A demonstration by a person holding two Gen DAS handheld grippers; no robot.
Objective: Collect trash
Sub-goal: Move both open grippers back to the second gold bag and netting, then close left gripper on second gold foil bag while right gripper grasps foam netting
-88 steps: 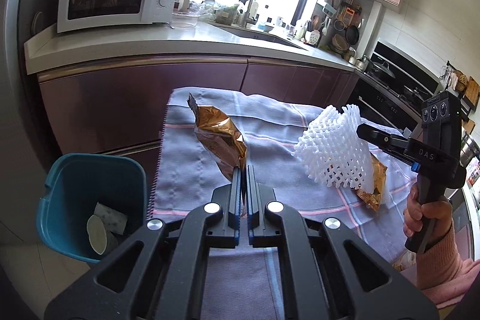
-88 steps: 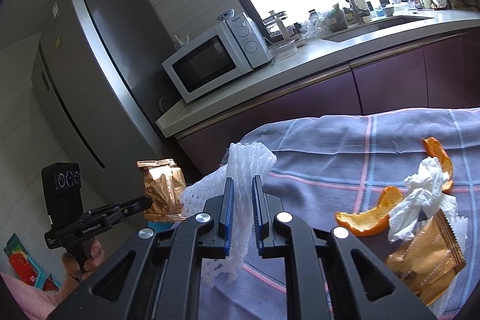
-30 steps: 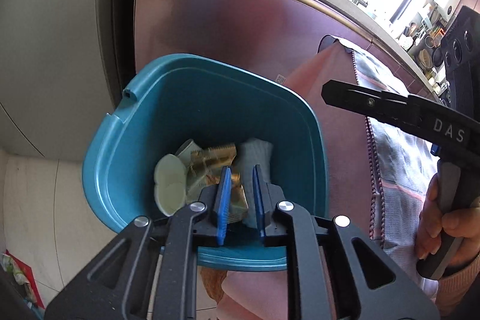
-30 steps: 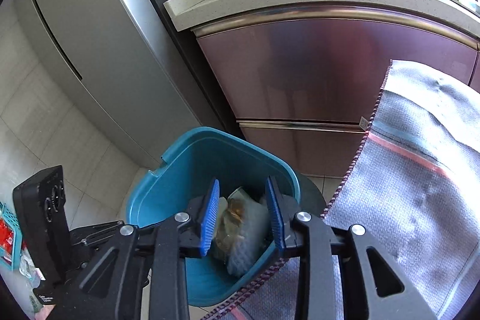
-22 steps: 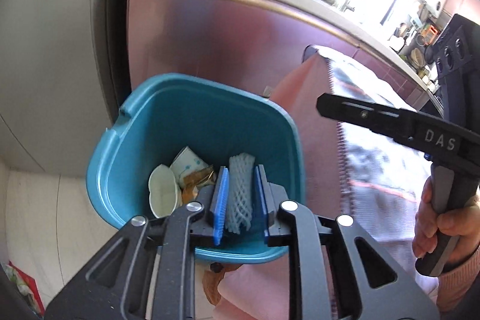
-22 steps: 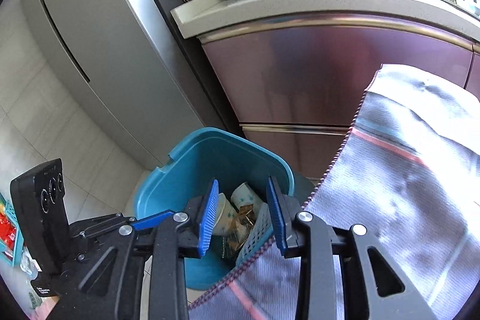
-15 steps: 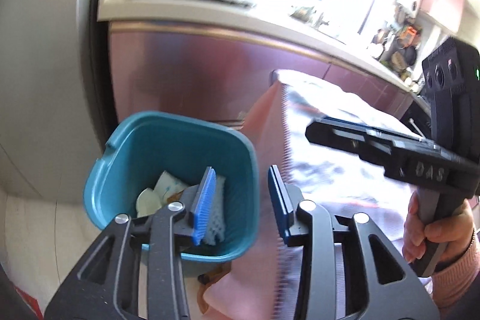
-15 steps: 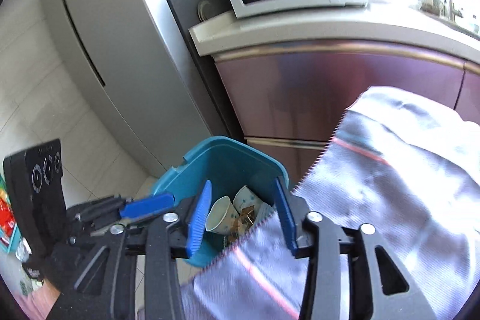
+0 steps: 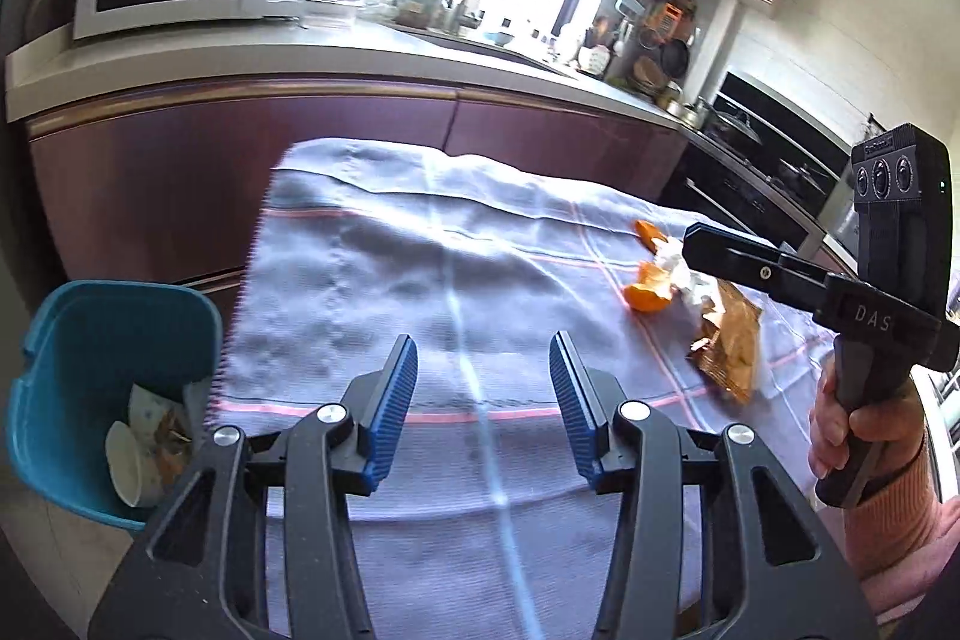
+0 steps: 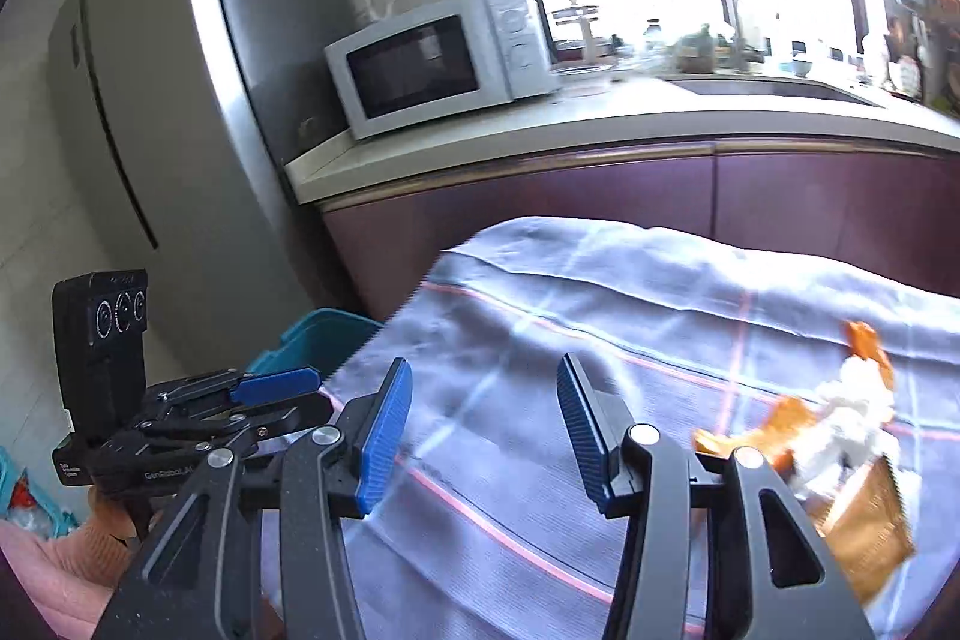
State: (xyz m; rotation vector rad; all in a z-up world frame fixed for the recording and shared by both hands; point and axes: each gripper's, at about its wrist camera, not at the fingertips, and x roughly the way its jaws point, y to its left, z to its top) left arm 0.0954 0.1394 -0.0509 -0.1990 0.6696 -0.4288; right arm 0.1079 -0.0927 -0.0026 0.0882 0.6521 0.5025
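both claws are empty. the left gripper (image 9: pixel 483 403) has its blue pads apart and still spreading, with only the checked cloth (image 9: pixel 420 280) showing between them. the right gripper (image 10: pixel 483 433) is the same: jaws opening, nothing caught in the gap.

the trash left to collect sits in one small heap on the far right part of the cloth: two bits of orange peel (image 9: pixel 645 295), a crumpled white tissue (image 9: pixel 681 274) touching them, and a gold snack wrapper (image 9: pixel 729 346) lying just beside the tissue and partly under it. the blue bin (image 9: pixel 114 340) stands on the floor off the left edge of the cloth and already holds a paper cup (image 9: pixel 129 454) and some scraps.

the main risk, as i judge it, is the heap itself. the pieces overlap, so a pinch on the tissue may drag a peel along and let it fall on the way to the bin, or onto the floor between the cloth edge and the bin. the wrapper is flat and slick, so pads closing from above could slide off it or pinch up a fold of cloth instead and pull the cloth. both claws heading for the same tight pile could also knock into each other. the pictures are blurred, so the exact layering is hard to tell.
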